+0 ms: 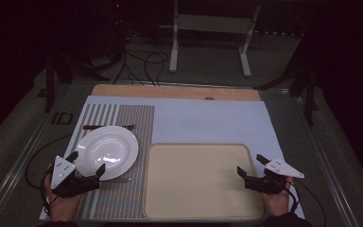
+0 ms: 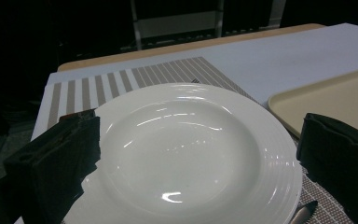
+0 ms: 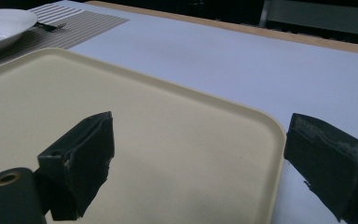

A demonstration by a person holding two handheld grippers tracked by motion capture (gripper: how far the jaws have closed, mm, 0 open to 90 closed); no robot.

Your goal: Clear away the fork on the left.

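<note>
At the near edge of the surface (image 1: pixel 208 120), the left claw (image 1: pixel 86 164) sits in the person's left hand (image 1: pixel 62 201) with its jaws spread wide, one on each side of the near rim of the white plate (image 1: pixel 108 149). In the left gripper view the plate (image 2: pixel 191 154) lies between the two black jaws, which flank its rim; whether either jaw touches the rim I cannot tell. The plate is empty and rests on a striped placemat (image 1: pixel 123 189). A knife tip (image 2: pixel 304 212) pokes out just beside the plate's near right edge.

The right claw (image 1: pixel 251 164), held in the right hand (image 1: pixel 278 198), is also open and holds nothing. It hovers at the near right corner of the beige tray (image 1: pixel 198 182). In the right gripper view one jaw stands over the tray (image 3: pixel 168 140) and the other over the pale blue cover beyond the tray's rim. The tray is bare and lies just to the right of the placemat, its left edge close to the plate.

Farther off, a fork (image 1: pixel 108 126) lies on the placemat behind the plate. Beyond the blue cover a strip of bare wood (image 1: pixel 175 91) shows along the far edge. Past that, on the floor, lie black cables (image 1: pixel 142 61) and the feet of a white stand (image 1: pixel 208 33).
</note>
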